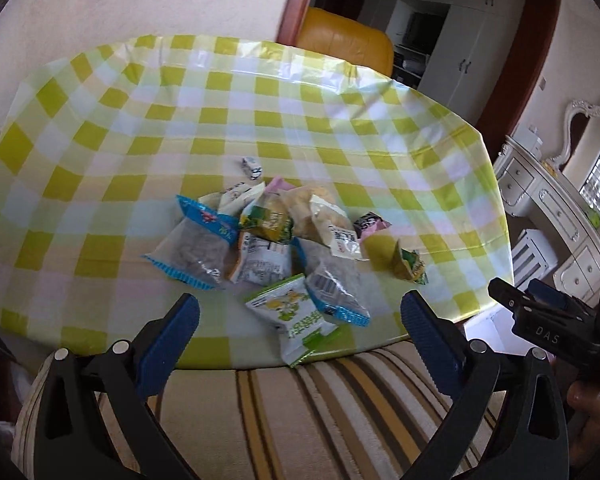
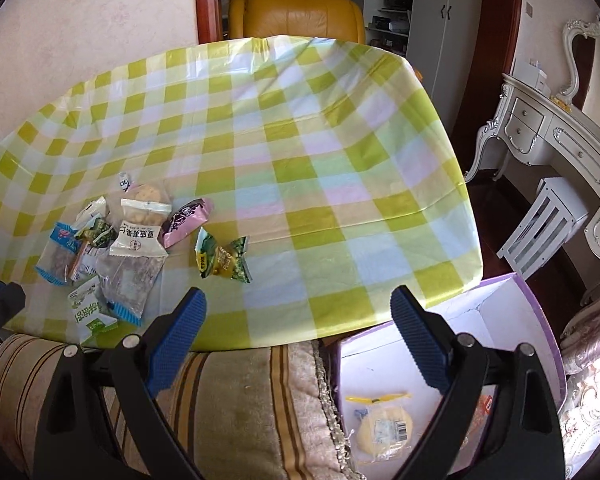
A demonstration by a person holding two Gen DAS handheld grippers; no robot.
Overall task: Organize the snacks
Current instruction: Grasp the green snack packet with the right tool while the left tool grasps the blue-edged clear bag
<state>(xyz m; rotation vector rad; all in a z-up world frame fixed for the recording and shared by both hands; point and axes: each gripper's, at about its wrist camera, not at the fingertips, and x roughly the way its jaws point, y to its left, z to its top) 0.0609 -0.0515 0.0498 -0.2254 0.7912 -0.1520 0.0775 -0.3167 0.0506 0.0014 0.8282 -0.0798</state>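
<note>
Currently: snack packets (image 1: 276, 248) heaped on the checked tablecloth (image 1: 260, 120), near its front edge.
Left gripper (image 1: 300, 316) and right gripper (image 2: 298, 312) both released, empty; purple box (image 2: 540, 320) beside the tablecloth holds one yellow packet (image 2: 384, 428).

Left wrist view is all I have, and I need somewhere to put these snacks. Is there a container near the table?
Observer: Yes, an open purple box sits below the table's near right corner, beside the striped cushion.
Operator: Anything in it yet?
Observer: One pale round snack in clear wrap lies on its floor.
Operator: Is the right tongs carrying something?
Observer: No, the right tongs are open and empty, over the table edge.
</note>
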